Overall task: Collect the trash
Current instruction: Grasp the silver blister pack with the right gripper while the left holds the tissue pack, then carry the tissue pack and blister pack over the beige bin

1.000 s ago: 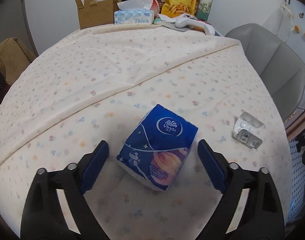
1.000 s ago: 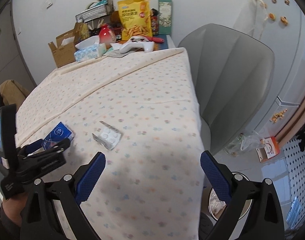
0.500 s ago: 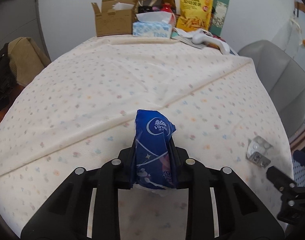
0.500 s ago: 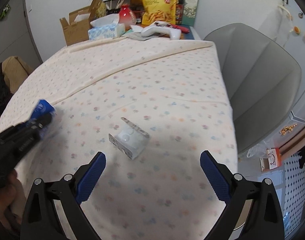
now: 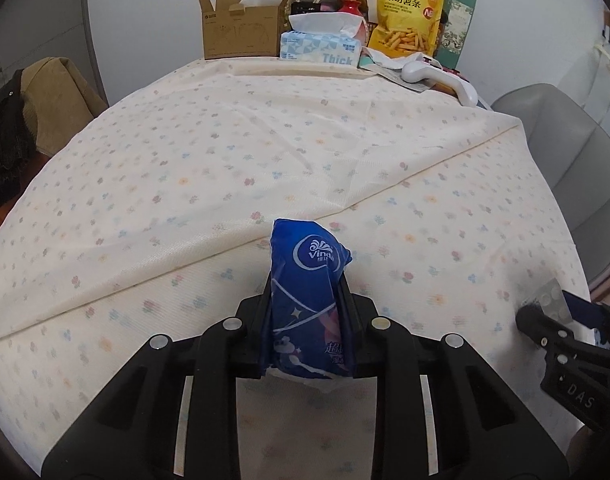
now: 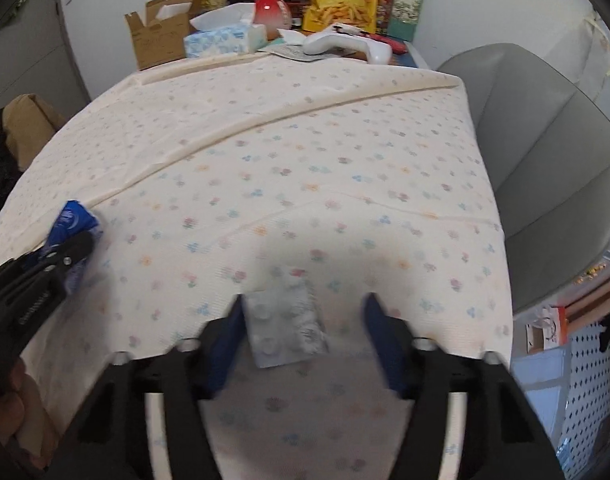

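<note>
Our left gripper [image 5: 307, 312] pinches the crumpled blue tissue packet [image 5: 307, 280] — our right gripper [image 6: 301, 320], jaws apart, straddles the silver foil blister pack [image 6: 285, 326], long axis pointing ahead.

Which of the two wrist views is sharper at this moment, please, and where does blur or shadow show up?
Left wrist view: sharp; the left hand-held gripper and its blue tissue pack are crisp, with fisheye bending at the tablecloth edges. Right wrist view: motion-blurred; the right hand-held gripper and blister pack are smeared, with a dark shadow on the cloth just beyond them.
</note>
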The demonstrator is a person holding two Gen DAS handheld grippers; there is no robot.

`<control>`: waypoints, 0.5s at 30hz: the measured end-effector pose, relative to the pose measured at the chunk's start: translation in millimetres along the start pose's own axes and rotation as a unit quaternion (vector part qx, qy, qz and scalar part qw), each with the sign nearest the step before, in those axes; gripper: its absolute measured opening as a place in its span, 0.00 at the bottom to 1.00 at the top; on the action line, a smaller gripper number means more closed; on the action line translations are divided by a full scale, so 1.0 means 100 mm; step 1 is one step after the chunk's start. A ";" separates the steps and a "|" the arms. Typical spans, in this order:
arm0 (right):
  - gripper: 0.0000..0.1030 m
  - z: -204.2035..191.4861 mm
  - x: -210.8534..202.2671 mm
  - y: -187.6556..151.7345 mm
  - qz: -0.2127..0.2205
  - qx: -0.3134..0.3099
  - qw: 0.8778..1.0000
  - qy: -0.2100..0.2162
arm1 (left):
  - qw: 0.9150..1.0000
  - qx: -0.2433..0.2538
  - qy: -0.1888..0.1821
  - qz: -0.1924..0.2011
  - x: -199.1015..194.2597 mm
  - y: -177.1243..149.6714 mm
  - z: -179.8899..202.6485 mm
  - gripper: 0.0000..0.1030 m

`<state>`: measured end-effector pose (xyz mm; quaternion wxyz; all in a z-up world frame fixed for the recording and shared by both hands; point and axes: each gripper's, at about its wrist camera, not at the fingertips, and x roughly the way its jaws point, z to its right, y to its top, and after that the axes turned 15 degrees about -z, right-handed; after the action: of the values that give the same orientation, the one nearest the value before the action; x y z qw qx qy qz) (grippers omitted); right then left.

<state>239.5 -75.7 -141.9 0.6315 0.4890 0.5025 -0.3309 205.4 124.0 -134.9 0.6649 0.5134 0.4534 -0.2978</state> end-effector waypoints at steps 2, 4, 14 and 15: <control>0.30 -0.03 -0.03 0.00 0.000 -0.005 1.000 -0.001 | 1.000 -0.002 -0.003 0.002 -0.03 -0.01 0.00 0.26; 0.28 -0.03 -0.08 -0.04 0.003 -0.005 1.000 0.001 | 1.000 -0.002 -0.005 0.005 -0.05 -0.04 -0.01 0.26; 0.28 0.08 -0.49 -0.39 0.033 0.012 0.999 0.005 | 0.999 0.008 -0.022 0.030 -0.38 -0.23 0.12 0.26; 0.28 0.11 -0.55 -0.44 0.038 0.016 0.999 0.002 | 0.999 0.011 -0.025 0.033 -0.41 -0.25 0.15 0.26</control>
<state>187.9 -103.1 -101.4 0.6347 0.5184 0.4799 -0.3133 171.5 99.3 -106.8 0.6795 0.5280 0.4163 -0.2936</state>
